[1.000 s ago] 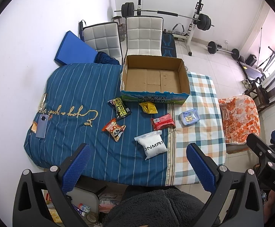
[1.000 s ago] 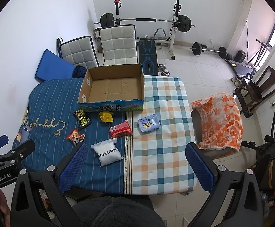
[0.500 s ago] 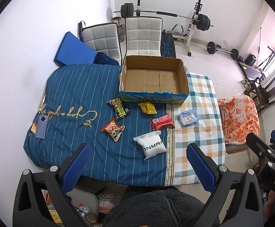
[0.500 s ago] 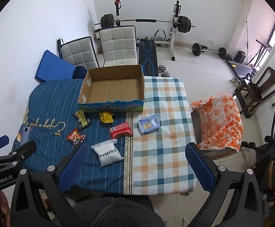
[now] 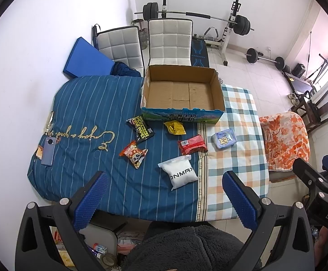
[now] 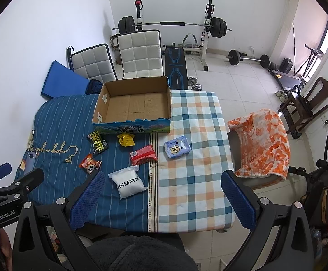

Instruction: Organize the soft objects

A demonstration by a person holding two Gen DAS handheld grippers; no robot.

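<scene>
While you held both tools high above the table, your left gripper (image 5: 164, 194) had its blue-padded fingers (image 5: 91, 201) spread wide with nothing between them, and your right gripper (image 6: 161, 194) stood just as wide and just as empty. Only the finger pads and black frames showed; your hands were hidden below the frame, apart from a sliver of skin at the left wrist view's lower right edge. A dark fleecy garment (image 5: 186, 246) covered the bottom centre of both views and hid the near edge of the table. Beyond the fingers lay the soft packets, all still outside the box: a white pouch (image 5: 180, 174) whose lettering was cut off at its edge, a red packet (image 5: 192, 144), a pale blue tissue pack (image 5: 224, 138) on the checked cloth (image 5: 236, 171), a yellow packet (image 5: 175, 127) just in front of the box, a black wipes pack (image 5: 141, 129) and an orange panda snack (image 5: 133, 153) on the striped blue cover (image 5: 91, 113). The open cardboard box (image 5: 182, 91) sat at the far side, its floor bare. A phone (image 5: 48, 150) lay at the cover's left edge, with something orange half tucked under it that you could not have made out. Under the table, clutter was too small to identify.
</scene>
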